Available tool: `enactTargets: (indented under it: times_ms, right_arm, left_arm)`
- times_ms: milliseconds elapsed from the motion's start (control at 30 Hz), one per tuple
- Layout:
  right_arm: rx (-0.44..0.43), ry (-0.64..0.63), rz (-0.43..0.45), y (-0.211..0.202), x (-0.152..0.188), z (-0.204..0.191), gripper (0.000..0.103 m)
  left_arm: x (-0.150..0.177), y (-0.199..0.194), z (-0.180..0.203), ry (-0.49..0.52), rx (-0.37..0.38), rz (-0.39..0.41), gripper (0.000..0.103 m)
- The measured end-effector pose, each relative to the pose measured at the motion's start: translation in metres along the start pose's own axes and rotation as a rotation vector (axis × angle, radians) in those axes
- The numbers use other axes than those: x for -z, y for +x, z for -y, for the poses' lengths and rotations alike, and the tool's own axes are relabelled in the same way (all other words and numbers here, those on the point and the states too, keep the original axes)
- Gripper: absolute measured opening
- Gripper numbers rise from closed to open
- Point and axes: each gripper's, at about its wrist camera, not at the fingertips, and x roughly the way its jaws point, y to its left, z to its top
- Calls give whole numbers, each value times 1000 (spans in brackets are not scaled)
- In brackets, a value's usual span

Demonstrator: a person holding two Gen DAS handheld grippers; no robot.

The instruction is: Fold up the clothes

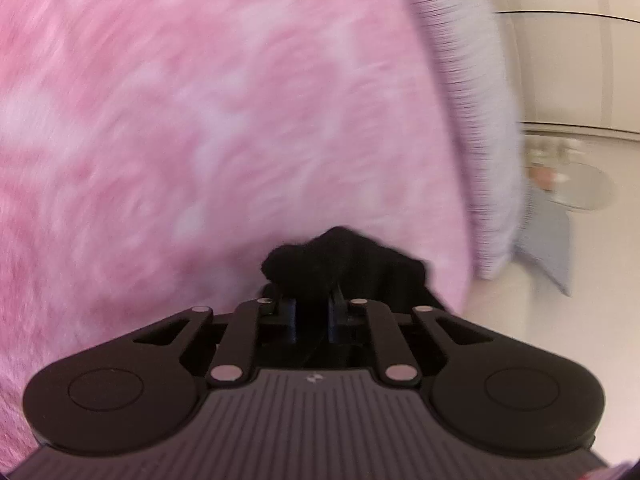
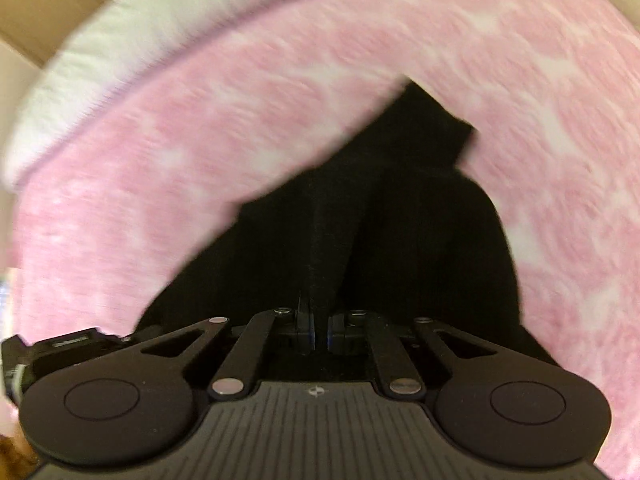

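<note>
A black garment lies on a fluffy pink blanket. In the right wrist view it spreads out from the jaws, and my right gripper is shut on a raised fold of it. In the left wrist view only a bunched black edge of the garment shows over the pink blanket, and my left gripper is shut on that bunch. Both views are blurred.
A pale striped fabric borders the pink blanket on the right, with a light floor and a round glass table beyond. In the right wrist view a white fluffy edge runs along the blanket's upper left, beside a cardboard box.
</note>
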Motion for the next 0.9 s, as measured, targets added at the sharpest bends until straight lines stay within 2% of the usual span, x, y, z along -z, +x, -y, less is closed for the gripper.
enactTargets:
  times_ms: [100,200,300,400,467,533,600,633,700,800,833,900]
  right_arm:
    - [-87,-32,53,-23,-5,-38,7]
    - [-201,-77,115,-49,-8,-81,7]
    - [-307,-124,185,-76,-6,-117,7]
    - [-407,-168,269,-103,1,-143,7]
    - [-456,-199,281,-111,9,-151,8]
    - [-453,-212,191,-102,22,-152,9]
    - [-417,-214,58,-86,39,-148,15]
    - [-381,-212,-12,-77,49,-142,26]
    - [-295,-203,-153,-57,71,-127,40]
    - [-142,-201,-293,-38,95,-96,43]
    - [-105,-191,-317,-35,100,-86,45]
    - [-51,-172,-346,-32,104,-68,46]
  left_arm:
    - [-14,-33,37,104,89,60,6]
    - [-32,-80,73,185,177,159,6]
    - [-46,-140,118,322,228,281,6]
    - [-44,-196,170,538,257,380,6]
    - [-26,-222,203,716,256,396,6]
    - [-2,-235,224,851,249,351,6]
    - [31,-233,217,924,239,225,6]
    - [47,-231,208,946,229,158,6]
    - [78,-225,172,940,160,11,6]
    - [116,-214,85,816,-51,-165,7]
    - [125,-213,48,731,-141,-203,7]
    - [139,-216,-10,564,-280,-230,7]
